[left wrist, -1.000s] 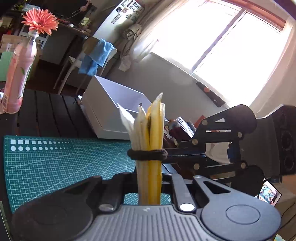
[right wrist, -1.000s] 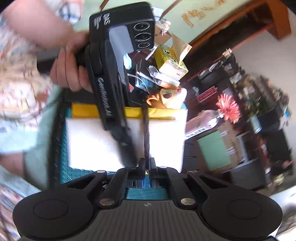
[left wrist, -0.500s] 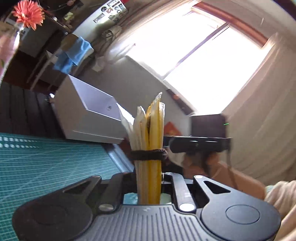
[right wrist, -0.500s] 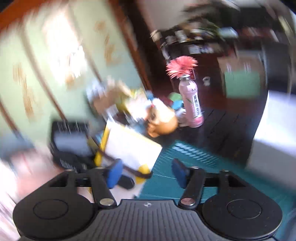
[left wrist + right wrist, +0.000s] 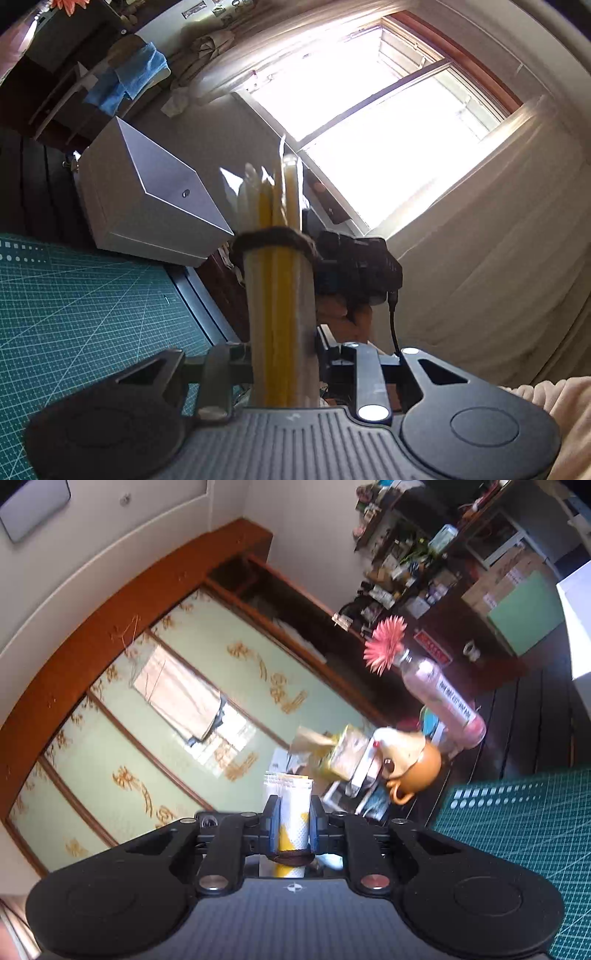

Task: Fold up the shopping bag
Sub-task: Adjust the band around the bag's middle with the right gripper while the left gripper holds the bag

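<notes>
The folded shopping bag [image 5: 280,295], white and yellow layers bound by a dark cord [image 5: 273,240], stands upright between the fingers of my left gripper [image 5: 288,354]. Those jaws are opening, and a gap shows on each side of the bag. Behind the bag sits the black body of the right-hand tool [image 5: 354,266], with a hand under it. In the right wrist view my right gripper [image 5: 294,823] is closing, its blue pads [image 5: 273,823] pressed on both sides of the bag's end [image 5: 291,797]. The cord [image 5: 290,858] lies just behind them.
A white open box [image 5: 147,199] stands on the dark table beyond the green cutting mat [image 5: 74,314]. A pink bottle with a flower [image 5: 439,698] and an orange jug [image 5: 410,764] stand past the mat's [image 5: 517,830] far edge, among papers.
My right gripper left the cord, opened wide, rolled over and swung round, then closed on the bag's end. My left gripper tilted upward and its jaws widened off the bag.
</notes>
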{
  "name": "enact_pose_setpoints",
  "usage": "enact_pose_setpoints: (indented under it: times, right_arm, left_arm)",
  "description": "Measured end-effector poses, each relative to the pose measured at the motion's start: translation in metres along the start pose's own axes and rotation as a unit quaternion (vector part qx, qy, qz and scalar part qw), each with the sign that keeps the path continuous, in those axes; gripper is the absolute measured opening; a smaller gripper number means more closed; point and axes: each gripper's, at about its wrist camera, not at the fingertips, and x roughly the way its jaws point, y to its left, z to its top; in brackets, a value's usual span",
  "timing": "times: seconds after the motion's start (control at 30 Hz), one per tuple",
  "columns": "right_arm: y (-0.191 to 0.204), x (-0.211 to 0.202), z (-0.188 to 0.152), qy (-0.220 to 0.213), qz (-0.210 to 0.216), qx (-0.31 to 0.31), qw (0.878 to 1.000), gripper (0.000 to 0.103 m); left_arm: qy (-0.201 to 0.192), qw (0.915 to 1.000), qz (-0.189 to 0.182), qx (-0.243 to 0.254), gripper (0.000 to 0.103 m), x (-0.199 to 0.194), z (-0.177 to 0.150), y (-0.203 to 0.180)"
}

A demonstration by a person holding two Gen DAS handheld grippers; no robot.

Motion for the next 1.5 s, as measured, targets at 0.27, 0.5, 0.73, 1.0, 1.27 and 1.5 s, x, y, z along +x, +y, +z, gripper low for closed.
enact_pose_setpoints:
  times: [0.27,0.5,0.73,1.0,1.27,1.5]
  right_arm:
    - [0.014,0.019,0.026,0.047,-0.127,-0.092,0.986,0.042]
    - [0.106,0.078,-0.026,0.207,-0.279,-0.488,0.801,0.041]
    - [0.122,0.122,-0.067,0.294,-0.255,-0.596,0.702,0.024]
    - [0.121,0.133,-0.076,0.33,-0.244,-0.597,0.689,0.002]
    - [0.122,0.121,-0.075,0.325,-0.233,-0.573,0.716,0.005]
    - [0.11,0.09,-0.067,0.325,-0.297,-0.598,0.67,0.021]
  left_arm:
    - [-0.005,0.9886,0.15,0.009,0.012,0.012,-0.002,0.003]
    - [0.021,0.9731,0.228,0.021,0.012,0.025,-0.002,0.009]
    - [0.043,0.9684,0.24,0.05,0.012,0.033,-0.008,0.001]
    - [0.04,0.9632,0.26,0.057,0.012,0.033,-0.006,0.002]
    - [0.037,0.9687,0.239,0.055,0.012,0.029,-0.006,0.002]
    - [0.034,0.9783,0.201,0.034,0.012,0.024,-0.005,0.003]
